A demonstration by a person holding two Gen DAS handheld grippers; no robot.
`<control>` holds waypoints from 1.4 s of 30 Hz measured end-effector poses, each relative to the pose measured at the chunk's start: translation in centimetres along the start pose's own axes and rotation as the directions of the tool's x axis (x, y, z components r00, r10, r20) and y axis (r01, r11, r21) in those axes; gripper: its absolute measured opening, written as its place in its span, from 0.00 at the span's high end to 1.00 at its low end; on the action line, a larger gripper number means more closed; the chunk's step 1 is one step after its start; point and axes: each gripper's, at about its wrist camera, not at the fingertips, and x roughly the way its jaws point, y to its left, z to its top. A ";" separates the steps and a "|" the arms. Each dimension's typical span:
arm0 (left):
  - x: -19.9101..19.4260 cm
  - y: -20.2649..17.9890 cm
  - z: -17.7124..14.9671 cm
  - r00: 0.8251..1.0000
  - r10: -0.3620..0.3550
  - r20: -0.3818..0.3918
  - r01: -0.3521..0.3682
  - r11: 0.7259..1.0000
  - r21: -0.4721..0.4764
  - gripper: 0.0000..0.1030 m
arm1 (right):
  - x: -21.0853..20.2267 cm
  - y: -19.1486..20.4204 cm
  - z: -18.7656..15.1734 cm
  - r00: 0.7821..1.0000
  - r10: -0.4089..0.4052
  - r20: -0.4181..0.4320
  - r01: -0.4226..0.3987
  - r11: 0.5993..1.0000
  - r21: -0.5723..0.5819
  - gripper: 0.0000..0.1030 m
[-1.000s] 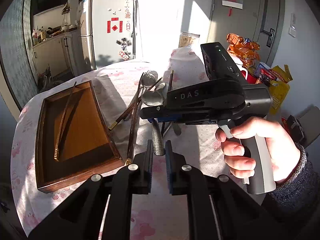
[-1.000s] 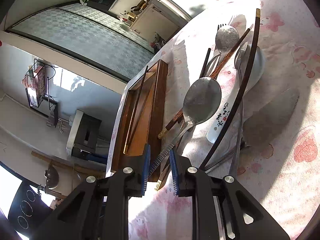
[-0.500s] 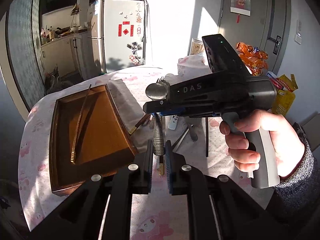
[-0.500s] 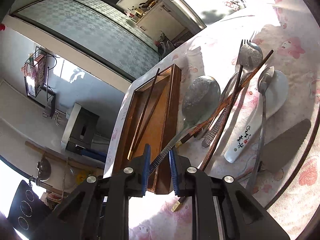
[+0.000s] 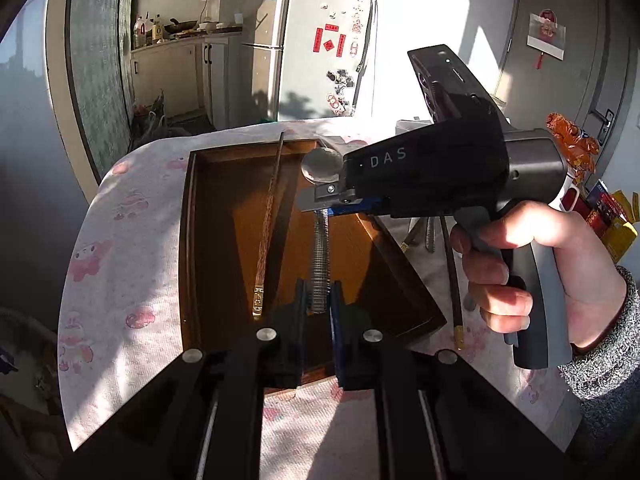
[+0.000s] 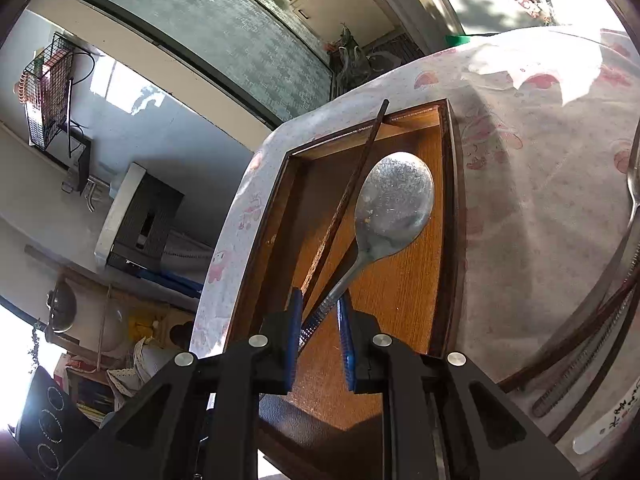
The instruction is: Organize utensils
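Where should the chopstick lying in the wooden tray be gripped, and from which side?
Grip the chopstick on its far half, coming from above and pinching across its length. Its far tip leans on the tray rim, so that half likely stands clear of the floor, leaving room under it.

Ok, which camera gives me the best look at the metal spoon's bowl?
The right wrist view: the spoon shows its whole bowl above the wooden tray. The left wrist view shows only the handle and a sliver of bowl behind the right claw.
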 end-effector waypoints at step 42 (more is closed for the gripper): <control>5.4 -17.9 -0.3 0.972 -0.223 -0.074 0.232 0.963 0.136 0.19 | -16.3 -14.7 -3.1 0.978 -0.135 0.160 0.124 0.989 0.076 0.61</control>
